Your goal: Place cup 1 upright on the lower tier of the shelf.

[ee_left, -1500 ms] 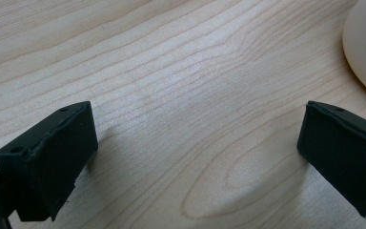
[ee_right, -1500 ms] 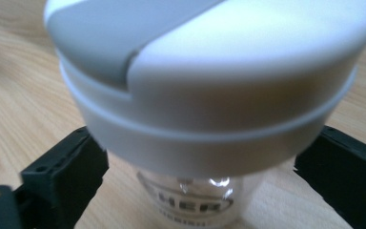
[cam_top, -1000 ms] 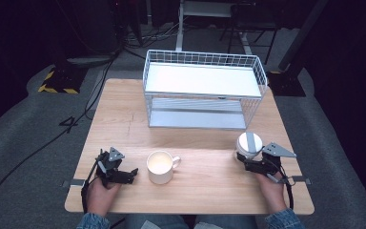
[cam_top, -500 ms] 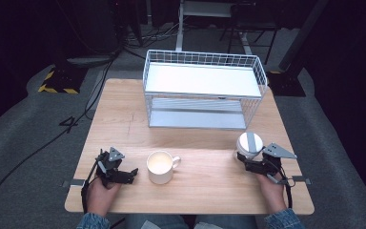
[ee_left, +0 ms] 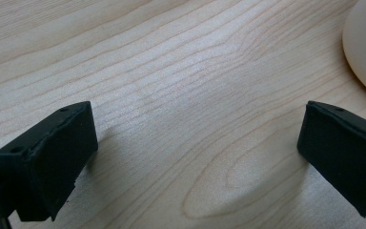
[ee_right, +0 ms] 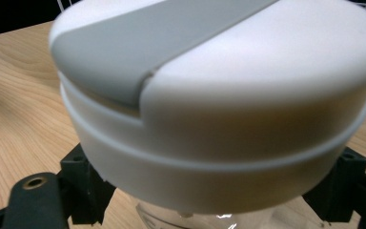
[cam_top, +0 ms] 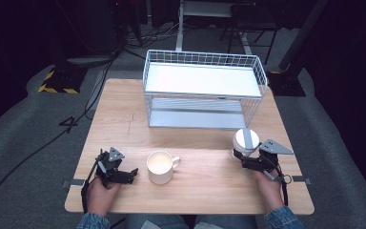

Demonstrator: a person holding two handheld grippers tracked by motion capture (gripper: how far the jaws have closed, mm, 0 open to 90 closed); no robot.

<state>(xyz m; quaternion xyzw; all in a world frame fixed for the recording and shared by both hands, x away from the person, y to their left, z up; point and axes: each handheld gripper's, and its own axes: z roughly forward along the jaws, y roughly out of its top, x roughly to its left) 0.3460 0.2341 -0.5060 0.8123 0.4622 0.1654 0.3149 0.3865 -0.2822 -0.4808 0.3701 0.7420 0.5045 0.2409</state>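
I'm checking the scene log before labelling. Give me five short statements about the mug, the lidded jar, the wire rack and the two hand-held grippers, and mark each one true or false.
1. The left hand-held gripper is open with bare wood between its jaws. True.
2. The mug is held by the left hand-held gripper. False: it stands free on the table, beside that gripper.
3. The right hand-held gripper has its jaws on either side of the jar, below its white lid. True.
4. The jar sits on the top shelf of the wire rack. False: it is on the table in front of the rack.
5. The mug lies on its side. False: it stands upright, mouth up.
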